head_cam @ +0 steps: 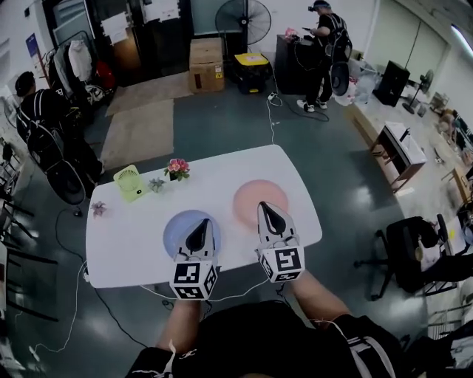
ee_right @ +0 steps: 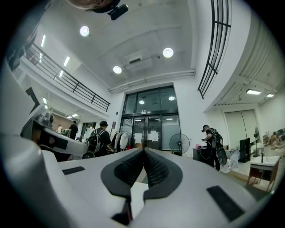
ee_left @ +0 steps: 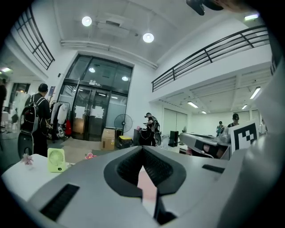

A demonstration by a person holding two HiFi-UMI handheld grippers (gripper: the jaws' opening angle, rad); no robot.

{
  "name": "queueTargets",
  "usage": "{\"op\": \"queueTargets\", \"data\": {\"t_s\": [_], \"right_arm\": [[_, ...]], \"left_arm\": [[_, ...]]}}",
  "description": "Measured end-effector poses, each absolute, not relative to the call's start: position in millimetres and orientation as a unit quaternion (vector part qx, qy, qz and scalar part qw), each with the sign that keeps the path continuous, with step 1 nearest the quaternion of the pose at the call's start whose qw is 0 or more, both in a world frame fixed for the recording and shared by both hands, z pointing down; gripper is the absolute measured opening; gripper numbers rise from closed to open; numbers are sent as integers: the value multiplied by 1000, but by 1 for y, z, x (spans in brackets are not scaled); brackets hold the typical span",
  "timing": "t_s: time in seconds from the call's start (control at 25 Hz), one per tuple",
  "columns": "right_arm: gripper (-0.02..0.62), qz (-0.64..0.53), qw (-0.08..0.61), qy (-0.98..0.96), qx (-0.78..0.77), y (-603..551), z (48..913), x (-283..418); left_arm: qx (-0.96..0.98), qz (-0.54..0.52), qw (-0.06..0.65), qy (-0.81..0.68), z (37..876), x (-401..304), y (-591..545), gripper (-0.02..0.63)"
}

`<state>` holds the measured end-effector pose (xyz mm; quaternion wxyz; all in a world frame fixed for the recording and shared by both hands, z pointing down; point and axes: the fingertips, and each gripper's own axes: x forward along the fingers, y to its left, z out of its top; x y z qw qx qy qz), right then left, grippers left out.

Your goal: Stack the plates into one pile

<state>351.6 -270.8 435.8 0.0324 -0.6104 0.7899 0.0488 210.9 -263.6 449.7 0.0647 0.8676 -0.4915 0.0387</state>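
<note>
- A white table was seen on a grey floor. Along its far-left part stood a small green fan, a pot of pink flowers, a small grey plant and a purple flower, all well apart from the plates.
- Beyond the table, a cardboard box, a yellow-and-black case and a standing fan were placed near the far wall. People stood at the room's far right and left.
- Both forearms were stretched forward from the lower edge of the head view. The left gripper and the right gripper were held side by side, nearly parallel and roughly level. Both pointed away from the person, with their marker cubes nearest the body.
- The jaws of each gripper were closed tip to tip, with nothing held between them.
- The blue plate lay flat near the table's front edge, partly covered by the left gripper.
- The pink plate lay flat farther back and to the right, with the right gripper's tip over its near part. Contact between gripper and plate could not be judged.
- The plates were separated by bare table top. Being round, they showed no long axis, and both faced upward.
</note>
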Motion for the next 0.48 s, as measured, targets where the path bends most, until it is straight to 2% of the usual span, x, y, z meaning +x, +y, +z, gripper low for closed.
{"op": "queueTargets", "data": {"t_s": [0.48], "right_arm": [[17, 46, 39, 800, -596, -260, 444, 339]], "left_arm": [[858, 37, 63, -508, 450, 188, -247, 12]]}}
